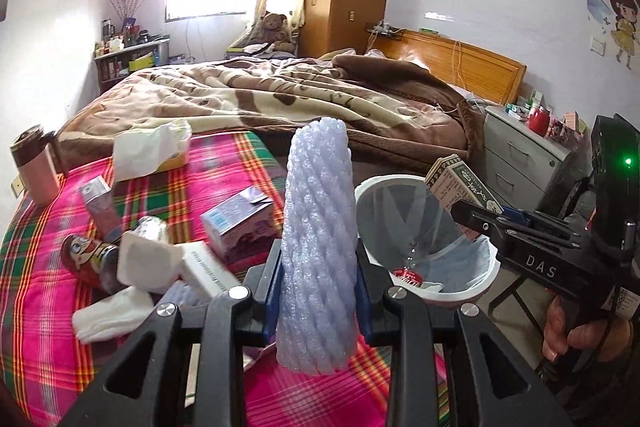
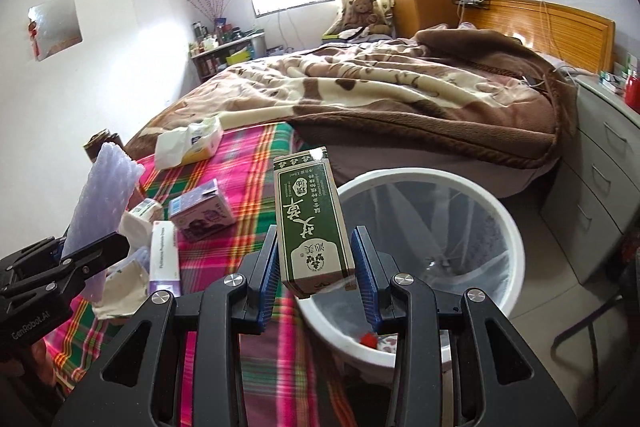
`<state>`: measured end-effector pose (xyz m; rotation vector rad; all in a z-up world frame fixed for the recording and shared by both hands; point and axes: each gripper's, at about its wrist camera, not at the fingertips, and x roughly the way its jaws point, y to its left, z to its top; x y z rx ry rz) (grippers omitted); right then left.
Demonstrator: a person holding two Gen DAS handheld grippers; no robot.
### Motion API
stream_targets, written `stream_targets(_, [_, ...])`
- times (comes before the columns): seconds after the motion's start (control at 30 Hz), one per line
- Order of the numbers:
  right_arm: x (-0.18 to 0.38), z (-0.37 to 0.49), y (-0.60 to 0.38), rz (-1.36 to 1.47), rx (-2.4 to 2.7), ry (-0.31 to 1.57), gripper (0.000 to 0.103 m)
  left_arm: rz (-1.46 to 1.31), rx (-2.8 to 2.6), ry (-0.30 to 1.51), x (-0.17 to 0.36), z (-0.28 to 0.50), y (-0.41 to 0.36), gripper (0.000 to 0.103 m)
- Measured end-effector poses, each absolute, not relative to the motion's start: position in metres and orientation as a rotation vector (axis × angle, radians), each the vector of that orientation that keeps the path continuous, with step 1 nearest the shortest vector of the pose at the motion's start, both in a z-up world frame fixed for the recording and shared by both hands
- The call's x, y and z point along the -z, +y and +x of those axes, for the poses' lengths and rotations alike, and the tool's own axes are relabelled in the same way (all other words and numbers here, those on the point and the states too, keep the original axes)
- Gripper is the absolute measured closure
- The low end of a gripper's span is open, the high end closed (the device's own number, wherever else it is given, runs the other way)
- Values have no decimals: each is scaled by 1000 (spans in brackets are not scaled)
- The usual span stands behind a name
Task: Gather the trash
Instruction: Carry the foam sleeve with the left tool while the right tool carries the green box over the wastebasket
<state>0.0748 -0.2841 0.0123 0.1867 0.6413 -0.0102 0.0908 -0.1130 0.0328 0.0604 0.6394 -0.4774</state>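
The foam sleeve (image 1: 318, 247) stands upright between the left gripper's (image 1: 318, 291) jaws, clamped. The bin (image 1: 428, 251) sits to the right of those jaws, with the cartons (image 1: 240, 223) left of them on the checked cloth (image 1: 48, 259). The box (image 2: 314, 223) is pinched between the right gripper's (image 2: 316, 267) jaws, the bin just beyond to the right. Behind everything lies the bed (image 2: 380, 87).
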Motion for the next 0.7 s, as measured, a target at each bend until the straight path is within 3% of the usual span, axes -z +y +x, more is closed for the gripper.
stream_targets(0.7, [14, 85, -346, 212, 172, 721, 67, 106, 616, 733, -7, 118, -216, 71])
